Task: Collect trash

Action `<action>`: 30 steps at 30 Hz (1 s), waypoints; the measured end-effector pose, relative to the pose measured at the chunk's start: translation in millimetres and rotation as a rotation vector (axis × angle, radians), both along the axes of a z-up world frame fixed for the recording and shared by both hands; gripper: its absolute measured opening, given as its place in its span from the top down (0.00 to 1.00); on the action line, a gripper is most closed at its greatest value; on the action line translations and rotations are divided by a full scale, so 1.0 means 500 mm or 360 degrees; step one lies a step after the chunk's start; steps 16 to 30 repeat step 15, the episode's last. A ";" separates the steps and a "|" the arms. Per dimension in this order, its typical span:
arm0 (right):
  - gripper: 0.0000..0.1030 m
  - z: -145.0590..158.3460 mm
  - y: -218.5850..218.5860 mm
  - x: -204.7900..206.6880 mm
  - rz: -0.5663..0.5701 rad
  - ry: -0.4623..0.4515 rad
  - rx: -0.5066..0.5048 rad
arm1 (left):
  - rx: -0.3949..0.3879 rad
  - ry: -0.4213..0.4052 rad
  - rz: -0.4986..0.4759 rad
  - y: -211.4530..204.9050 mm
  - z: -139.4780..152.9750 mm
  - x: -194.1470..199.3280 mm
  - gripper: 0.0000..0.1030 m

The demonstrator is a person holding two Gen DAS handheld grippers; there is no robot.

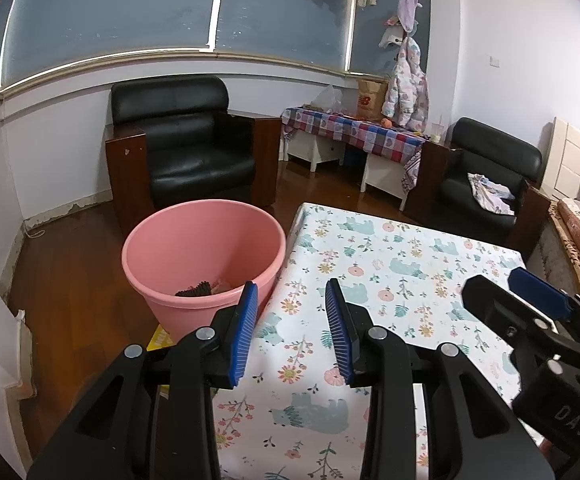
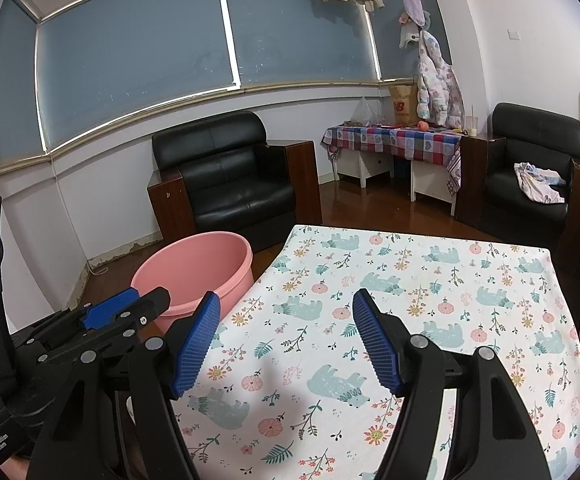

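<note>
Left hand-held gripper (image 1: 291, 292) and right hand-held gripper (image 2: 286, 312) hung open, empty; reaching blindly risked snagging the floral tablecloth-covered counter (image 2: 409, 280) beside the round pink plastic bucket (image 1: 204, 248).

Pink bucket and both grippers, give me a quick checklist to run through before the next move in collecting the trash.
1. Left gripper open and holding nothing: ok.
2. Right gripper open and holding nothing: ok.
3. Pink bucket upright on the floor beside the table, mouth unobstructed: ok.
4. Trash already in the bucket: ok, dark pieces lie at the bottom.
5. Trash left on the floral tablecloth: cannot tell, none shows on the visible part, and the near edge is hidden behind the grippers.
6. The two grippers apart from each other: ok.
</note>
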State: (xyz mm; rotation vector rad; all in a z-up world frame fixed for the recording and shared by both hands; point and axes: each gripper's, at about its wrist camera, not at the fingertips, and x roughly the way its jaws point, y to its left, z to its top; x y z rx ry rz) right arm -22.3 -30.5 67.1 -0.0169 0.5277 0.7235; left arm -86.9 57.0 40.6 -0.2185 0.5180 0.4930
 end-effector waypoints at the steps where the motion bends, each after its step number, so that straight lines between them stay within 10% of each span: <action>1: 0.34 0.000 0.000 -0.001 0.0000 0.0001 0.0000 | 0.0003 0.0004 0.0008 0.000 -0.002 0.000 0.65; 30: 0.34 -0.012 -0.009 0.013 -0.0004 0.0034 0.0006 | 0.0009 0.0041 0.0040 0.001 -0.011 0.009 0.65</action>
